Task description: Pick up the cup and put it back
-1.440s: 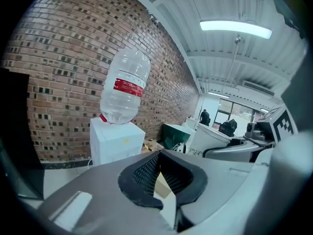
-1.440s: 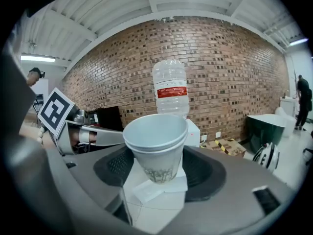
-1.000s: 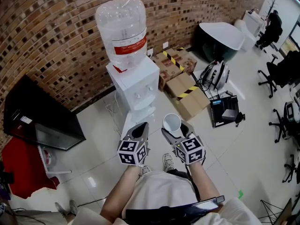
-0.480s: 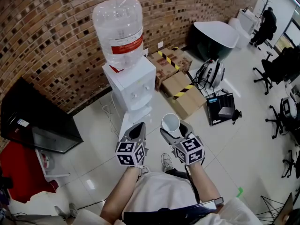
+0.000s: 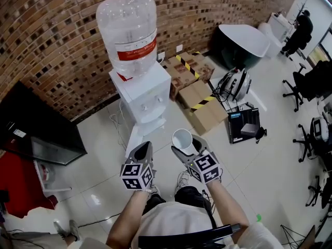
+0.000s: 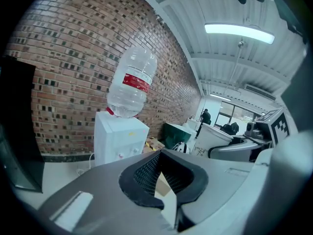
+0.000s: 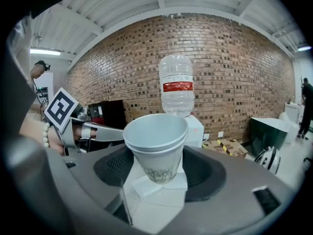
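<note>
Cup point(image 5: 182, 138) sat upright, gripped between the right claw's point(image 5: 183, 147) wide-set jaws at lower centre, before the dispenser point(image 5: 141, 90). Left claw point(image 5: 142, 150) was all but closed, empty. Its thin paper walls could buckle under a harder squeeze, or slip if the grip eased.

We look steeply down from the head and low along the left gripper point(image 5: 143, 149) and right gripper point(image 5: 187, 145), all facing the water dispenser point(image 5: 142, 90)
</note>
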### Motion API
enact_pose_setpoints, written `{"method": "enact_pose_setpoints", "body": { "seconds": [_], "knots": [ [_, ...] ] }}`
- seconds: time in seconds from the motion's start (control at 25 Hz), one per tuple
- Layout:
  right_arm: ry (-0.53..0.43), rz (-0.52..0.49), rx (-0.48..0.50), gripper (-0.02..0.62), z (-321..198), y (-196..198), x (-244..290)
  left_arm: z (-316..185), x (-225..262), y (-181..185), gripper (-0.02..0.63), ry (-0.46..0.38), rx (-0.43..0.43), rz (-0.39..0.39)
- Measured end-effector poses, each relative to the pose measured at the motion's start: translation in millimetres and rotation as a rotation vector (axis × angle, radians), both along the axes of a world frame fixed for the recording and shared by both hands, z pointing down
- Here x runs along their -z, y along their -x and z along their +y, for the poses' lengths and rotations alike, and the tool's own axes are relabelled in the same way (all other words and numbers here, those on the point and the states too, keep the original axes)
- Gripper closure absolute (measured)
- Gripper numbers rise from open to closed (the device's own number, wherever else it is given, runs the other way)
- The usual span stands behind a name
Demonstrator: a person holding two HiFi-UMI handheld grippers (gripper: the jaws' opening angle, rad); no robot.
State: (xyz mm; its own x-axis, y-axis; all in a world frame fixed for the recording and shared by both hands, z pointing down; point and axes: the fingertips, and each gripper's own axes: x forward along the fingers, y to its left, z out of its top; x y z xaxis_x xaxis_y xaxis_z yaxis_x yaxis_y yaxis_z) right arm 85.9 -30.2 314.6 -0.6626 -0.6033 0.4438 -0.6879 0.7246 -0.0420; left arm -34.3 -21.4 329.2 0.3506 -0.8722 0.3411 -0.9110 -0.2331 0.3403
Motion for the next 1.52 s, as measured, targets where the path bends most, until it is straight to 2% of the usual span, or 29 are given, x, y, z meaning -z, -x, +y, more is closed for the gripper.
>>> {"method": "enact_pose_setpoints", "body": {
  "seconds": [0.32, 0.52, 0.68, 0.88, 1.12, 1.36, 1.52],
  "knots": [
    [0.059, -0.001, 0.086, 0.278, -62.8, -26.5, -52.6, -35.8, -32.1, -15.6, 0.611, 0.058, 0.106, -0.042],
    [0.039, 0.026, 0.147, 0.278, -102.2, -32.2, -108.6, -56.0, -67.7, -19.3, 0.61, 0.068, 0.142, -0.041],
    [0.043, 0.037, 0.177, 0.278, -122.5, -26.4, -163.8, -60.2, -119.5, -12.7, 0.611, 0.106, 0.157, -0.018],
    [0.047, 0.044, 0.196, 0.278, -146.1, -16.0, -243.1, -82.2, -189.7, -5.4, 0.611, 0.114, 0.124, -0.026],
    [0.06, 0.059, 0.242, 0.278, -182.1, 5.4, -355.0, -117.1, -270.4, 6.6, 0.611, 0.072, 0.093, -0.018],
    [0.063, 0.078, 0.256, 0.278, -220.6, 25.8, -467.3, -145.2, -353.9, 27.6, 0.611, 0.04, 0.134, 0.006],
    [0.05, 0.08, 0.265, 0.278, -244.8, 47.1, -527.2, -161.9, -404.8, 32.6, 0.611, 0.027, 0.118, -0.013]
  ]
}}
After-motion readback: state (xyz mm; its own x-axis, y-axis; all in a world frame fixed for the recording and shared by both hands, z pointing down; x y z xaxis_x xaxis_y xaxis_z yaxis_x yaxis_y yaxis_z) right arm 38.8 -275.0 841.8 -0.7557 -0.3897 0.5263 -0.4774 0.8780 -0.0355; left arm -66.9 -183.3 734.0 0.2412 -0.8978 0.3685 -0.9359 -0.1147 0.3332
